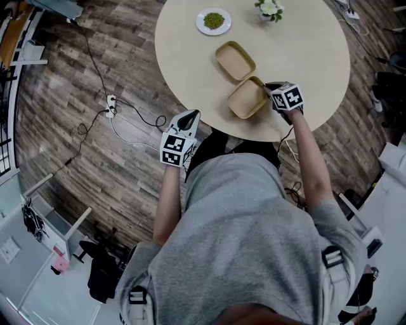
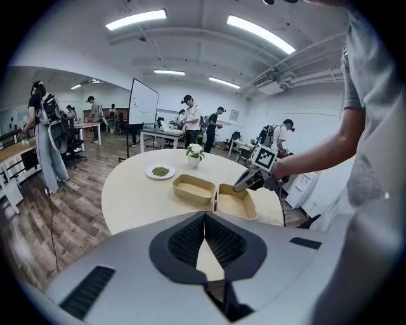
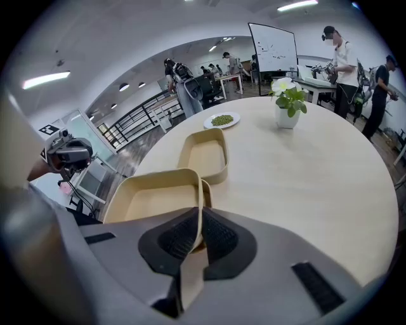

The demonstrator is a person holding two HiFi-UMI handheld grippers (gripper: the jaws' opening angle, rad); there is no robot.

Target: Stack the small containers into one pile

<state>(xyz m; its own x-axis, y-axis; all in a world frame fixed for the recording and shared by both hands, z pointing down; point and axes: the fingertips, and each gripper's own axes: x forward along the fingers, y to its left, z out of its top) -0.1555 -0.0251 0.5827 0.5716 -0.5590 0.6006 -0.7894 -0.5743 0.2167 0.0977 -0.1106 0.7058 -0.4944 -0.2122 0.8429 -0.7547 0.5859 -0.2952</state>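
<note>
Two tan, shallow, empty containers lie side by side on the round table [image 1: 190, 57]. The far container [image 1: 235, 60] [image 3: 206, 152] [image 2: 193, 189] stands alone. My right gripper [image 1: 274, 89] [image 3: 198, 212] is shut on the right rim of the near container [image 1: 247, 97] [image 3: 152, 197] [image 2: 236, 202], whose thin wall is pinched between the pads. Whether that container is lifted off the table I cannot tell. My left gripper [image 1: 184, 127] [image 2: 205, 219] hovers off the table's near edge, shut, with nothing between its jaws.
A white plate of green bits [image 1: 214, 21] [image 3: 222, 119] and a small potted plant [image 1: 269, 9] [image 3: 288, 101] stand at the table's far side. Cables and a power strip [image 1: 111, 105] lie on the wooden floor to the left. Several people stand at desks behind.
</note>
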